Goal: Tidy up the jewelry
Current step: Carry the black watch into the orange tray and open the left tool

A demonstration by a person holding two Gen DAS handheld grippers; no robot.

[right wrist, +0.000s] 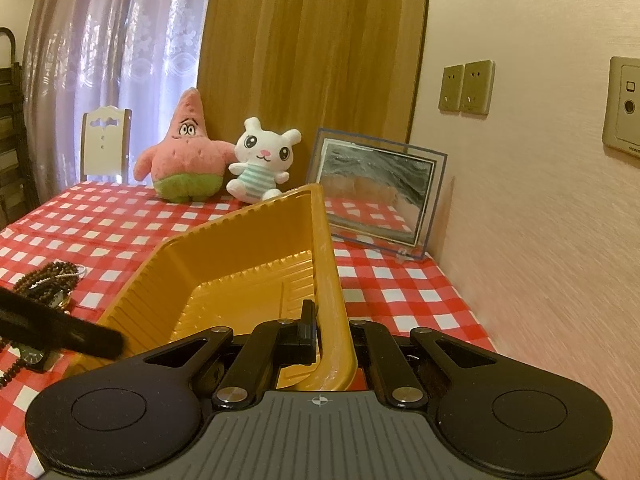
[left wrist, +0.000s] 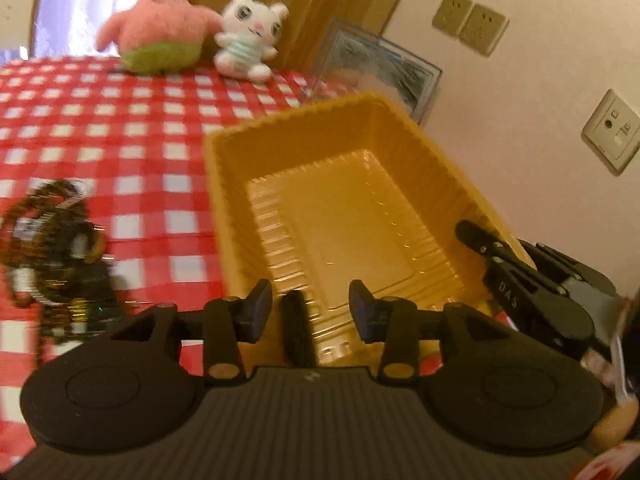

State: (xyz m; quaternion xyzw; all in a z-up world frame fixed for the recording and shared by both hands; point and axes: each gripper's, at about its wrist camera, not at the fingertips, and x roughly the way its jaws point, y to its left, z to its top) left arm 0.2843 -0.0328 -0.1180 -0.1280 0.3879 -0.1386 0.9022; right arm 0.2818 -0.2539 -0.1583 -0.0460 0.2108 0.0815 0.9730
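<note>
Right wrist view: my right hand-held gripper (right wrist: 320, 336) is pinched on the near right rim of the yellow tray (right wrist: 240, 248), tilting it up off the checked worktop (right wrist: 400, 292). My left hand-held gripper (left wrist: 310, 306) is spread over the tray's near edge; a dark bar sits blurred between its fingers, gripping nothing I can make out. The jewelry pile (right wrist: 48, 280) lies left of the tray, two plush toys (right wrist: 224, 160) behind.

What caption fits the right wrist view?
Right gripper clamps yellow tray rim; jewelry pile waits on checkered tablecloth.
</note>
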